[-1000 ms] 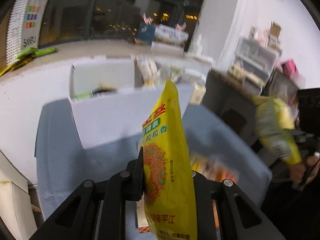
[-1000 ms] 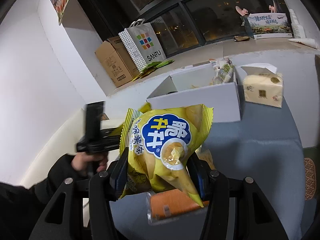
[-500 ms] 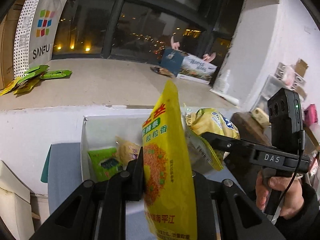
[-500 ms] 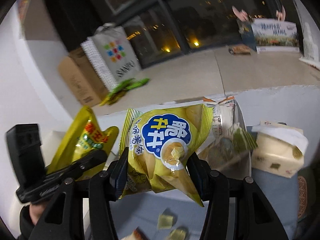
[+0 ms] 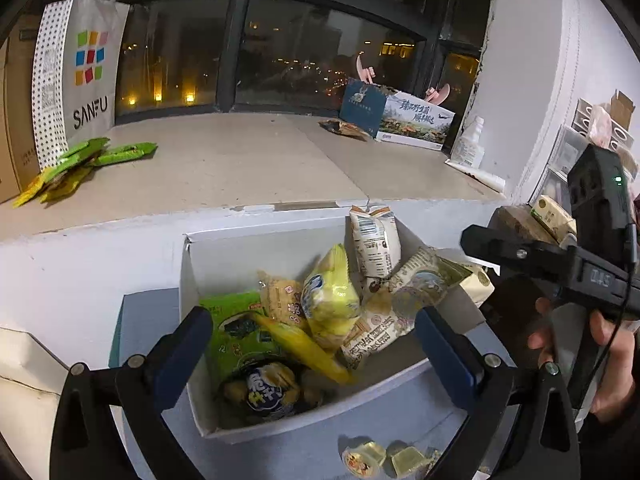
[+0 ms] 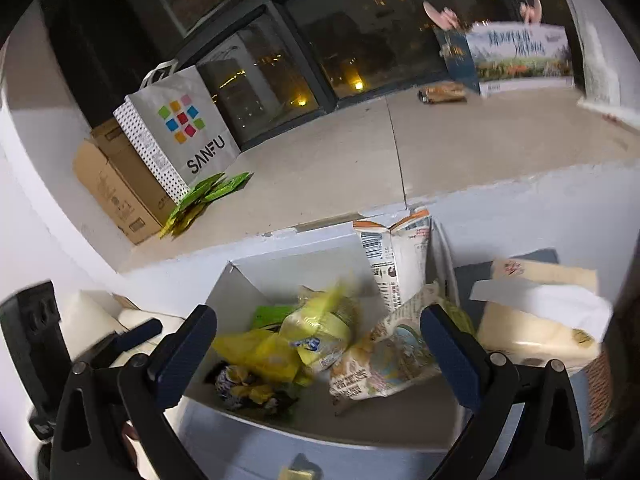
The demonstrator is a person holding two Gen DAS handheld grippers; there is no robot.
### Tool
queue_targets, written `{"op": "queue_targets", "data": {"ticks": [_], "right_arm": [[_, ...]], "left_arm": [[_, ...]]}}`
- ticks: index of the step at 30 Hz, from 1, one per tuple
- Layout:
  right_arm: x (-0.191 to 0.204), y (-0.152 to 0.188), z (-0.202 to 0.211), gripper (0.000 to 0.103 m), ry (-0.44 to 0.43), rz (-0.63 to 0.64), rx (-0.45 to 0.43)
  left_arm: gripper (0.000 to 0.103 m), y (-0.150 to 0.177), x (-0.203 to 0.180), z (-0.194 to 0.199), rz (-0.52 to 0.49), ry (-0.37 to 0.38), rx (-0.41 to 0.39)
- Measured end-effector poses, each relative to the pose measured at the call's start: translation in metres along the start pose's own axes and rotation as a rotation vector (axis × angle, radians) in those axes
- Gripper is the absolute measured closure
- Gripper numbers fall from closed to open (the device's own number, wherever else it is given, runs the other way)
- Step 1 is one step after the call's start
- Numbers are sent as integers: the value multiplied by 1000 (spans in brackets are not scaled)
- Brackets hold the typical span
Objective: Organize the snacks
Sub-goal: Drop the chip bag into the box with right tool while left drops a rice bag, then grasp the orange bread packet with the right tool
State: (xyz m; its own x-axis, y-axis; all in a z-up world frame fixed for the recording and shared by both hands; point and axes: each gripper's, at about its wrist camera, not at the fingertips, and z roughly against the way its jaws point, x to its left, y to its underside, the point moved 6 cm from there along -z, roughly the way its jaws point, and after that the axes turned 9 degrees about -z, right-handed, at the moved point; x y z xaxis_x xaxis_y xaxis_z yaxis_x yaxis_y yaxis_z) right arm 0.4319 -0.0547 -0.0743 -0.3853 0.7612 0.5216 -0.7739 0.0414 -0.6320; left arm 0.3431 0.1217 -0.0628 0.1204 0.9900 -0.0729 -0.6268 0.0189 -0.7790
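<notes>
Snacks (image 5: 332, 308) in white box (image 5: 304, 420); bag (image 5: 76, 88) reads "SANFU".

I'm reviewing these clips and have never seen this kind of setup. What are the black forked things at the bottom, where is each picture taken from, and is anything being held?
No robot here: a person holds a trigger-style gripper in each hand. Each picture comes from a fisheye camera on one gripper, looking forward along its two fingers, which are the black forks.

In the left wrist view, the left gripper is open and empty; the hand at the right edge holds the other tool. In the right wrist view, the right gripper is open too.

Both hover over a white box filled with snack bags, including a yellow bag. Small wrapped candies lie outside it, a tissue pack stands beside it, and a SANFU bag sits on the ledge.
</notes>
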Motion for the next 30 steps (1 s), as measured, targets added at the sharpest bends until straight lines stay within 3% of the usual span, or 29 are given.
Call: {"op": "queue_targets", "data": {"ticks": [6, 9, 13, 16, 20, 30], "right_arm": [[23, 12, 45, 0, -60, 52, -54], [31, 22, 71, 0, -93, 73, -67], [35, 47, 111, 0, -100, 134, -96], [29, 76, 137, 0, -105, 164, -93], [11, 128, 163, 0, -67, 224, -79], [-43, 240, 182, 0, 26, 178, 29]], "left_arm": [[0, 6, -24, 45, -18, 14, -47], [0, 15, -38, 77, -70, -29, -93], [0, 38, -56, 117, -74, 16, -128], [0, 66, -74, 139, -125, -21, -135], [0, 109, -97, 151, -166, 6, -115], [0, 189, -132, 153, -124, 84, -40]]}}
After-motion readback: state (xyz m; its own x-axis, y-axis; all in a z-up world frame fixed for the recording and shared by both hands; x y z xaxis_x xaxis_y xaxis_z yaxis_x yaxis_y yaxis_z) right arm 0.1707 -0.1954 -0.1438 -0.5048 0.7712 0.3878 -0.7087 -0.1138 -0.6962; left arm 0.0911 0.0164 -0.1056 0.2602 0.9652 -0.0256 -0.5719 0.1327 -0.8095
